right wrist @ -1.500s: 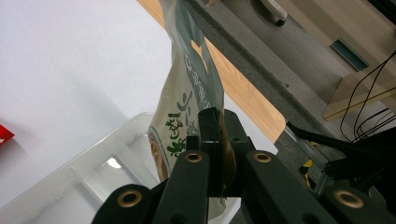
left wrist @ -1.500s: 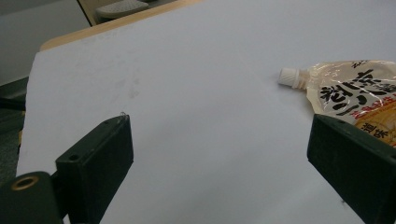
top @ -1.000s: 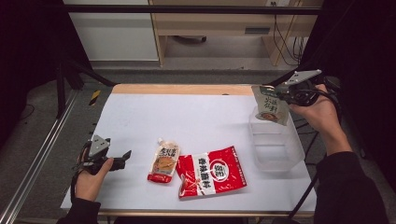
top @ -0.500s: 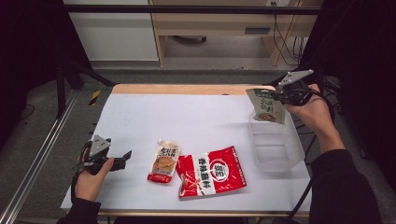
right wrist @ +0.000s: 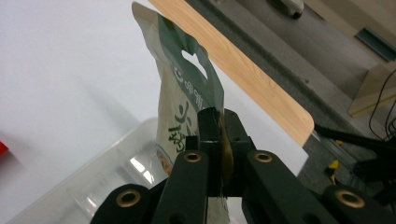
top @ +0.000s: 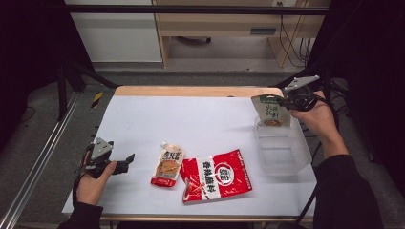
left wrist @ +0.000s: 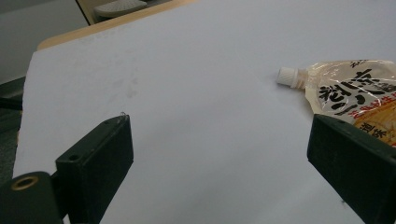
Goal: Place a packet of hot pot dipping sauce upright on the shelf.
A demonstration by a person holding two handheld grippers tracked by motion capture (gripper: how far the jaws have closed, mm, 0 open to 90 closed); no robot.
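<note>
**packfan:** Pouch (top: 271, 110) question. The right hand-held gripper (top: 286, 102) has its jaws clamped on the side edge of that green-and-white pouch, holding it upright over the far end of the clear plastic bin (top: 282, 153) at the right side of the table (top: 200, 119). Does that pinch look okay to you?

**binrat:** Looks fine to me. In the right gripper view the jaws bite the flat seam of the pouch (right wrist: 187, 98), a bit below the hang hole. My guess is it's light and floppy, glossy film, so it could slide if you pinch the puffy middle. The seam is the stiffest bit, and a soft bag won't mind being dropped in.

**packfan:** And the other hand?

**binrat:** The left hand-held gripper (top: 128, 159) sits low at the near left of the table, jaws spread wide with nothing between them. The spout pouch (top: 168, 165) lies flat just ahead of it, and the red sachet (top: 217, 175) is beside that one. For the spout pouch I'd go for the hard cap (left wrist: 290, 77) or the top seam, since the belly probably squishes and slips.
</note>
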